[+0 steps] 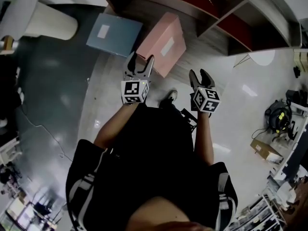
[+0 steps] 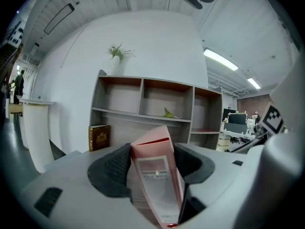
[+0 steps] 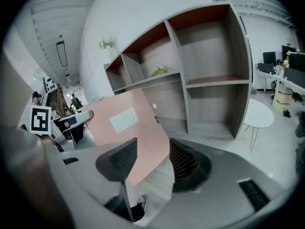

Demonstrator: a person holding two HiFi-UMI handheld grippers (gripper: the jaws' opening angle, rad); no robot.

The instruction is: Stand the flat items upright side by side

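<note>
Two box files to deal with, both on the floor at the foot of the shelf unit: pink box file tilted up at one end, blue-grey box file lying flat just beside it. Judged light and hollow, with stiff card walls and smooth, slightly slippery faces; likely to dent at a corner if squeezed hard, otherwise not fragile. Best taken across the narrow spine near a corner, never across the broad face. Gripped that way now: left hand-held gripper spread wide, pads pressed on either side of the pink spine. Right hand-held gripper parted and empty, near the pink file's lower corner without touching. Pale salmon, rectangular, with a white label on the broad side and another on the spine; blue-grey one likewise labelled.
</note>
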